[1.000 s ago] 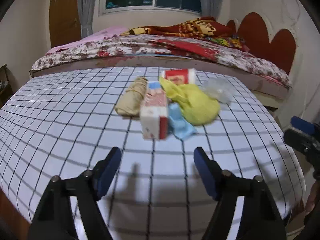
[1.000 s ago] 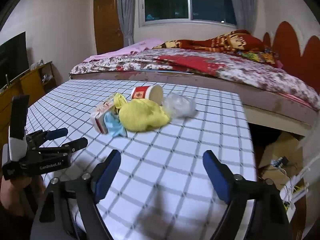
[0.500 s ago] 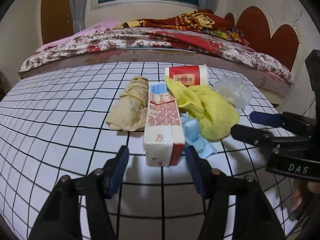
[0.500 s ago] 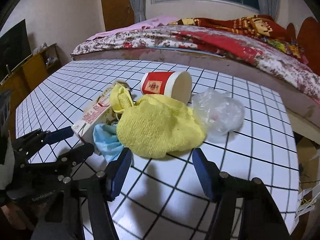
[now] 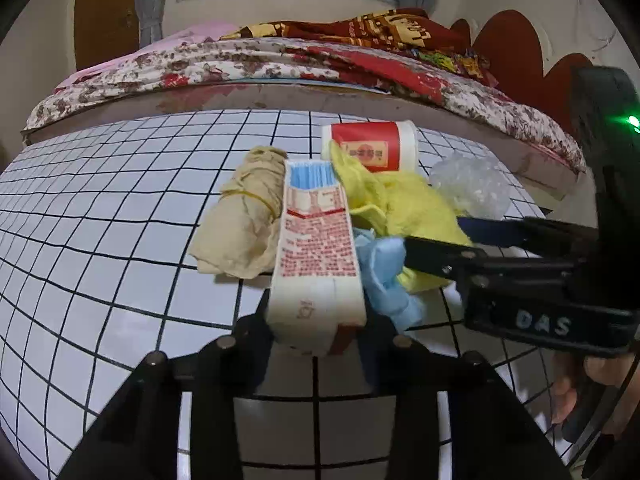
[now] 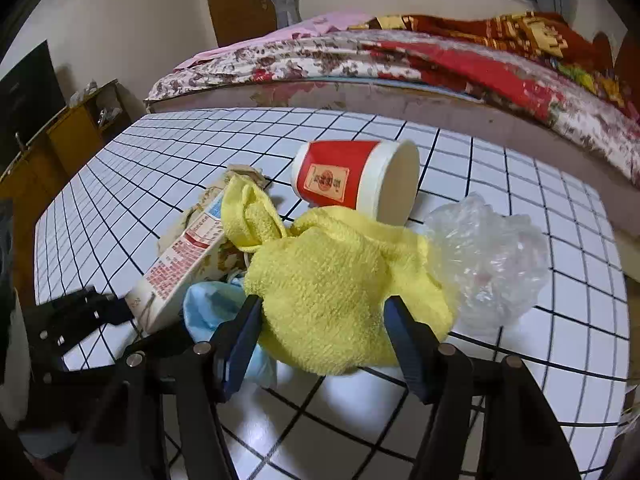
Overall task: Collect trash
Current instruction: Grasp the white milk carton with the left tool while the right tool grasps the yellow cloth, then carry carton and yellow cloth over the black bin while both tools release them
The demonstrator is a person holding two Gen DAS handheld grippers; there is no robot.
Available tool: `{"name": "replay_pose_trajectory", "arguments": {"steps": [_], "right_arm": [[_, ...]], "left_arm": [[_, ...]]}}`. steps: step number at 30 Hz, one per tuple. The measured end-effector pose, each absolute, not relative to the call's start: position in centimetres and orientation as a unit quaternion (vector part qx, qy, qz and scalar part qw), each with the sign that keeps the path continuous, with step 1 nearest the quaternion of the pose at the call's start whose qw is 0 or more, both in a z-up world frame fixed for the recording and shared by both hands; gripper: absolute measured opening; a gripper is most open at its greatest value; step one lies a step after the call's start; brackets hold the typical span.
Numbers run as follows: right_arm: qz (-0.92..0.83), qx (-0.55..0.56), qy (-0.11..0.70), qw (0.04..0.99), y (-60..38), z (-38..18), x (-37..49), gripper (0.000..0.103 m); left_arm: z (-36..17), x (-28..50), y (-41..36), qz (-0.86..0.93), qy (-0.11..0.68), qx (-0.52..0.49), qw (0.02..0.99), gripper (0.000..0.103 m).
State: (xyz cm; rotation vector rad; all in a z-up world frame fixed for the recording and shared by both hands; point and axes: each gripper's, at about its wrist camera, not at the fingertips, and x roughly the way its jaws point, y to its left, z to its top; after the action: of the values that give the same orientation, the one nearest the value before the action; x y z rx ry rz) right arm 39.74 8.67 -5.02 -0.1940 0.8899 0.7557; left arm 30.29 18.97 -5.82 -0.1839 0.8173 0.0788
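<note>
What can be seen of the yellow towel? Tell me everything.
The yellow towel is fluffy terry cloth, crumpled in a heap on the checked tablecloth. One corner drapes over the carton. It touches the tipped paper cup, the clear plastic bag and the blue cloth. The right hand-held gripper, jaws just closing, straddles its near edge.

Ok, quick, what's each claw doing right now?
Left claw: has just been closing, now gripping the carton.
Right claw: has just been closing around the yellow towel; grip cannot be told.
</note>
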Motion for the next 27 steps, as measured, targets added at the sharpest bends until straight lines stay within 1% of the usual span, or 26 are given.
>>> {"name": "replay_pose_trajectory", "arguments": {"steps": [2,4,5,7,18,27], "right_arm": [[0.369,-0.076,0.426,0.822,8.6,-5.2,39.7,0.033],[0.371,-0.077,0.417,0.826,8.3,-4.7,39.0,0.024],[0.372,-0.077,0.41,0.829,8.1,-4.3,38.5,0.022],[0.374,-0.076,0.39,0.838,7.3,-3.3,37.3,0.022],[0.364,-0.041,0.334,0.868,1.8,1.1,32.3,0.022],[0.334,-0.04,0.312,0.889,-4.9,1.7,26.9,0.021]], "left_arm": [[-5.8,30.0,18.9,0.038,0.393,-0.09,0.914,0.038],[-5.5,29.5,19.0,0.039,0.386,-0.089,0.917,0.037],[-5.2,28.9,18.9,0.041,0.381,-0.083,0.92,0.037],[-4.7,28.3,18.8,0.042,0.372,-0.076,0.924,0.037],[-1.7,23.9,18.1,0.053,0.335,-0.061,0.939,0.037],[-1.0,19.5,15.1,0.033,0.323,-0.064,0.944,0.037]]}}
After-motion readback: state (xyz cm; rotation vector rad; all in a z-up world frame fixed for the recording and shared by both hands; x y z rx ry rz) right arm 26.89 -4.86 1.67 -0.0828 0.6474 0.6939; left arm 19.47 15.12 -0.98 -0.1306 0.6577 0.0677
